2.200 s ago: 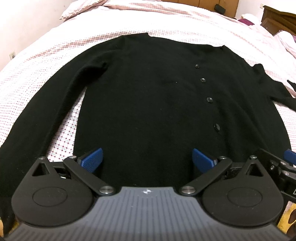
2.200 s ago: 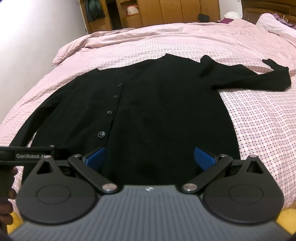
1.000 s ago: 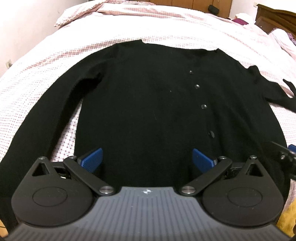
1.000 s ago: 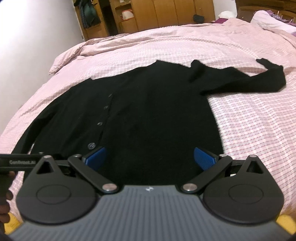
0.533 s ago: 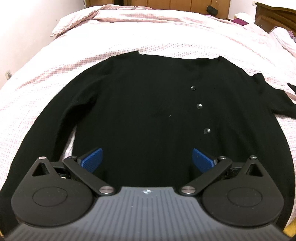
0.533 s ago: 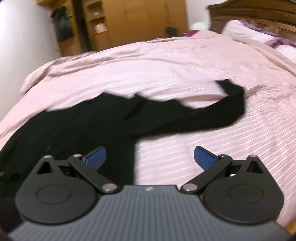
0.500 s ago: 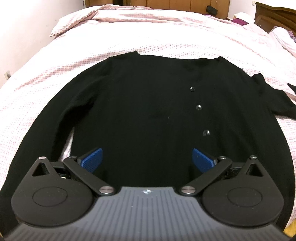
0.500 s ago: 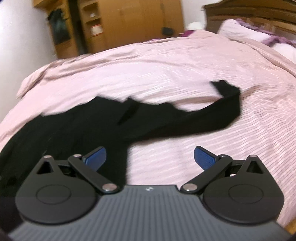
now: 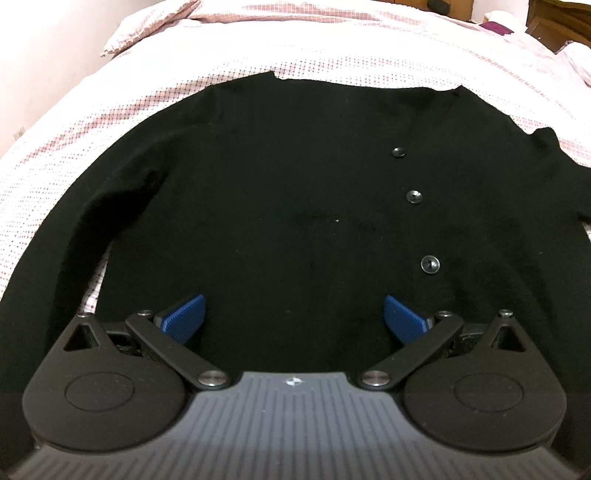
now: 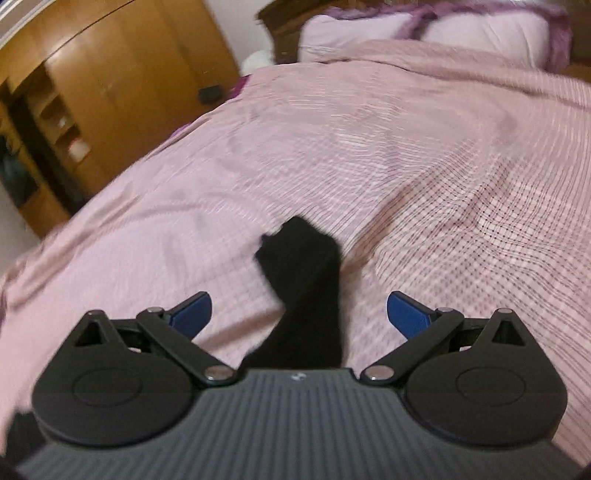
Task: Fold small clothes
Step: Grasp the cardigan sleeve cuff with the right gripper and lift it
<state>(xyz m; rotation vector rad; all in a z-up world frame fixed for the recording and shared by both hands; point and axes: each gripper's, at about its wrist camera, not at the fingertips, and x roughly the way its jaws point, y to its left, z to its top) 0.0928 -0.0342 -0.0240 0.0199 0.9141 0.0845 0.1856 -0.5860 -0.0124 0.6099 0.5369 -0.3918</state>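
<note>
Pink checked bedding [image 10: 424,177] is carrying a black cardigan [image 9: 295,206], lying flat and face up with three buttons [image 9: 414,196] showing. Nearest, the left gripper [image 9: 293,317] is hovering over the lower body of the garment, fingers spread wide and holding nothing. The right gripper [image 10: 299,314] is also gaping wide, straddling the right sleeve [image 10: 306,295], whose cuff is lying just ahead of it. Folding looks barely begun; the sleeve step seems to be in hand. Next, the right fingers need to lower, pinch near the cuff and carry it across the body. Farther off, open bedding is leaving plenty of room, with pillows [image 10: 424,33] and a wooden wardrobe [image 10: 110,81] well apart.
</note>
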